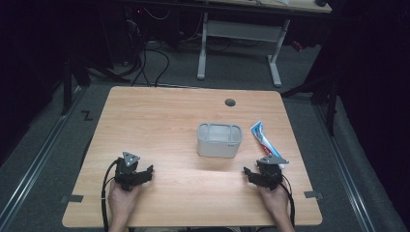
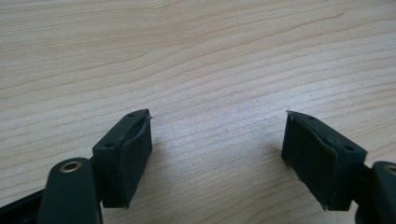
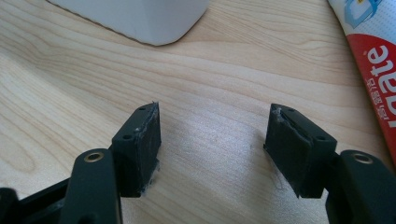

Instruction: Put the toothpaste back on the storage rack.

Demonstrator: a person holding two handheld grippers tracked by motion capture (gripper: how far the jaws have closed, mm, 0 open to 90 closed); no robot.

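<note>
From where I sit, the biggest thing in front of me is the wooden counter [image 1: 169, 121], pale grain with a round cable hole [image 1: 230, 102] near its far edge. Right of centre on it stands a white organiser box [image 1: 219, 140], upright, its top divided into compartments; I cannot tell whether anything lies inside. Just beside the box on its right, not touching it, lies a tube of toothpaste [image 1: 262, 137], flat on the counter and angled so that its near end points toward my right claw [image 1: 263, 170]. In the right gripper view that tube [image 3: 373, 60] runs along the right edge, red and white with blue print, close to the outer jaw, while a corner of the box [image 3: 140, 18] sits ahead and to the left. The right claw [image 3: 212, 140] stands wide apart, bare wood between its pads. My left claw [image 1: 138, 171] rests low at the near left of the counter, well apart from both things; its jaws [image 2: 217, 149] also gape apart over plain wood.
</note>
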